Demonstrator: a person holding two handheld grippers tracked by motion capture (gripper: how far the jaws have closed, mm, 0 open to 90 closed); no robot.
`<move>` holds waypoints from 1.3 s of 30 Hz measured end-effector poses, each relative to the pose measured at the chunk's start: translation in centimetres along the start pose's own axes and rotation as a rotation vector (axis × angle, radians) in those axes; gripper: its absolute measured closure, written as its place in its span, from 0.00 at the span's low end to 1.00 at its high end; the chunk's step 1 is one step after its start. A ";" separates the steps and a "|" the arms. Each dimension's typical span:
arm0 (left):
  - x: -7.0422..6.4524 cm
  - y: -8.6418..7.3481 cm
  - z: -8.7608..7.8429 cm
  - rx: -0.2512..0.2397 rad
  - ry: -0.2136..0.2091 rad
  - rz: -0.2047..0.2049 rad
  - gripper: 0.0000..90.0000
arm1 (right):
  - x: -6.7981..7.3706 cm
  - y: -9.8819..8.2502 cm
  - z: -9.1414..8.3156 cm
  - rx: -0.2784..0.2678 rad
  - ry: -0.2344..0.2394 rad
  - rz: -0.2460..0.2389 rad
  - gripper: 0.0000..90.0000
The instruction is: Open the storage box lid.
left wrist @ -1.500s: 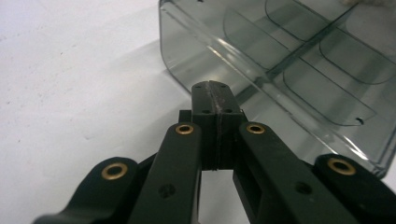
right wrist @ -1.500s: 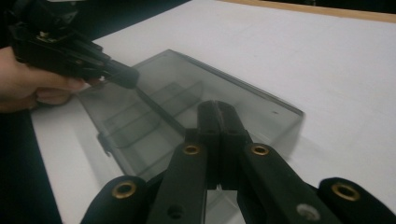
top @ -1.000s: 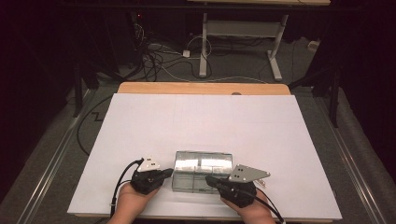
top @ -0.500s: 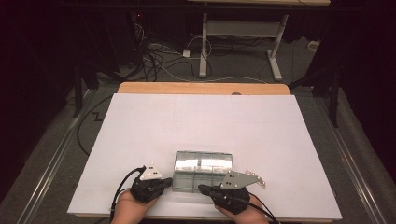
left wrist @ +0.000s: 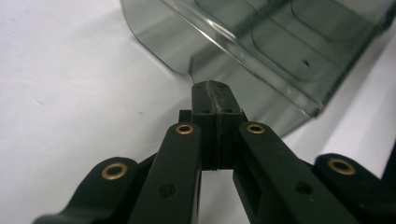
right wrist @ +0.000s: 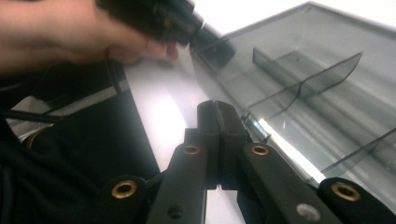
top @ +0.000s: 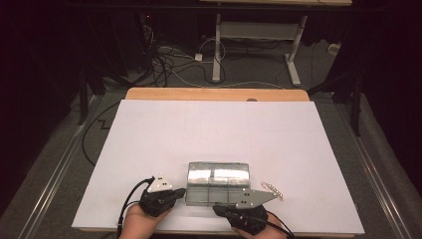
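Fingers of both grippers are pressed together on nothing: we see the left gripper at the left end of the box, the right gripper at its near wall, long axis parallel to the table's near edge.

Both tongs are black. The left tongs carry a pale grey three-cornered plate with small dark dots on top, and a black cable curves out behind them. The right tongs carry a darker grey plate of the same shape, also with a black cable behind. Seen from close, each jaw arm has brass-coloured round rivets, and the jaw pads are matt black blocks.
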State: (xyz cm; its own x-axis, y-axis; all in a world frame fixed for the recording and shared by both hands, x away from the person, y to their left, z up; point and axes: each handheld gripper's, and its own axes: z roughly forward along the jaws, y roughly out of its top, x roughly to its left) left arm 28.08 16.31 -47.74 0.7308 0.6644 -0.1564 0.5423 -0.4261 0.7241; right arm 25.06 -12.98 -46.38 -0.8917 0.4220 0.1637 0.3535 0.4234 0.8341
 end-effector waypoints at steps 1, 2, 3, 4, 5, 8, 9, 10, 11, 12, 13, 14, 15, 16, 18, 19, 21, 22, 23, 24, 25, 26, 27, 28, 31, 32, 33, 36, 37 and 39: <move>0.1 0.1 -0.1 -0.015 0.003 -0.007 0.97 | 0.0 -0.1 0.2 0.007 0.004 0.000 1.00; 0.2 0.1 -0.1 -0.024 0.006 -0.012 0.97 | 0.0 -0.2 0.3 0.016 0.007 0.001 1.00; 0.3 0.2 -0.2 -0.034 0.008 -0.015 0.97 | 0.0 -0.3 0.5 0.024 0.011 0.000 1.00; 0.3 0.2 -0.2 -0.041 0.010 -0.019 0.97 | 0.0 -0.3 0.5 0.024 0.011 0.000 1.00; 0.4 0.2 -0.3 -0.046 0.011 -0.022 0.97 | 0.0 -0.4 0.8 0.037 0.012 0.001 1.00; 0.5 0.3 -0.3 -0.055 0.007 -0.033 0.97 | 0.0 -0.6 1.0 0.057 0.014 0.005 1.00; 0.5 0.3 -0.3 -0.059 0.006 -0.030 0.97 | -0.1 -0.8 1.2 0.076 0.012 0.016 1.00; 0.4 0.4 -0.2 -0.060 0.005 -0.027 0.97 | -0.1 -0.9 1.2 0.084 0.007 0.028 1.00; 0.4 0.4 -0.2 -0.060 0.002 -0.027 0.97 | -0.1 -0.9 1.2 0.084 0.007 0.028 1.00; 0.4 0.4 -0.3 -0.062 -0.002 -0.027 0.97 | -0.3 -1.0 1.2 0.083 0.005 0.030 1.00; 0.4 0.5 -0.3 -0.063 -0.005 -0.028 0.97 | -0.4 -1.0 1.2 0.086 0.003 0.045 1.00; 0.4 0.5 -0.3 -0.063 -0.009 -0.027 0.97 | -0.6 -1.2 1.1 0.084 -0.003 0.055 1.00; 0.5 0.5 -0.3 -0.064 -0.015 -0.025 0.97 | -0.7 -1.2 1.1 0.083 -0.003 0.060 1.00; 0.5 0.5 -0.3 -0.069 -0.023 -0.025 0.97 | -0.7 -1.2 1.1 0.083 -0.003 0.060 1.00; 0.5 0.6 -0.5 -0.080 -0.029 -0.029 0.97 | -0.9 -1.3 1.1 0.085 -0.001 0.068 1.00; 0.6 0.6 -0.5 -0.085 -0.031 -0.031 0.97 | -1.0 -1.4 1.1 0.086 -0.004 0.074 1.00; 0.6 0.6 -0.5 -0.086 -0.031 -0.030 0.97 | -1.1 -1.5 1.1 0.083 -0.005 0.076 1.00; 0.7 0.6 -0.5 -0.085 -0.032 -0.030 0.97 | -1.1 -1.4 1.1 0.078 -0.006 0.076 1.00; 0.7 0.5 -0.6 -0.085 -0.033 -0.031 0.97 | -1.1 -1.5 1.1 0.077 -0.008 0.077 1.00; 0.8 0.5 -0.6 -0.085 -0.034 -0.032 0.97 | -1.1 -1.5 1.1 0.077 -0.008 0.077 1.00; 0.8 0.5 -0.6 -0.087 -0.037 -0.033 0.97 | -1.1 -1.5 1.1 0.078 -0.011 0.079 1.00; 0.8 0.5 -0.6 -0.088 -0.039 -0.033 0.97 | -1.1 -1.5 1.1 0.077 -0.013 0.079 1.00; 0.8 0.5 -0.6 -0.089 -0.042 -0.035 0.97 | -1.1 -1.5 1.1 0.077 -0.013 0.079 1.00; 0.8 0.5 -0.6 -0.089 -0.044 -0.035 0.97 | -1.1 -1.5 1.1 0.075 -0.015 0.082 1.00; 0.8 0.5 -0.7 -0.092 -0.049 -0.033 0.97 | -1.2 -1.5 1.0 0.068 -0.016 0.086 1.00; 0.8 0.5 -0.7 -0.093 -0.050 -0.033 0.97 | -1.2 -1.5 1.0 0.068 -0.016 0.086 1.00; 0.8 0.5 -0.7 -0.096 -0.051 -0.032 0.97 | -1.3 -1.5 1.0 0.065 -0.017 0.087 1.00; 0.7 0.5 -0.8 -0.097 -0.049 -0.030 0.97 | -1.3 -1.5 1.0 0.062 -0.021 0.087 1.00; 0.7 0.5 -0.8 -0.097 -0.050 -0.029 0.97 | -1.3 -1.5 1.0 0.061 -0.022 0.086 1.00; 0.8 0.5 -0.7 -0.096 -0.052 -0.031 0.97 | -1.3 -1.5 1.0 0.060 -0.022 0.086 1.00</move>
State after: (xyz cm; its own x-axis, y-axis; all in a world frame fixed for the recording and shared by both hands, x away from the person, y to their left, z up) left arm 28.63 17.05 -46.96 0.7363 0.6425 -0.2123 0.5245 -0.3436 0.7790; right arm 25.94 -13.33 -48.31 -0.8513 0.4760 0.2207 0.4449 0.4319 0.7846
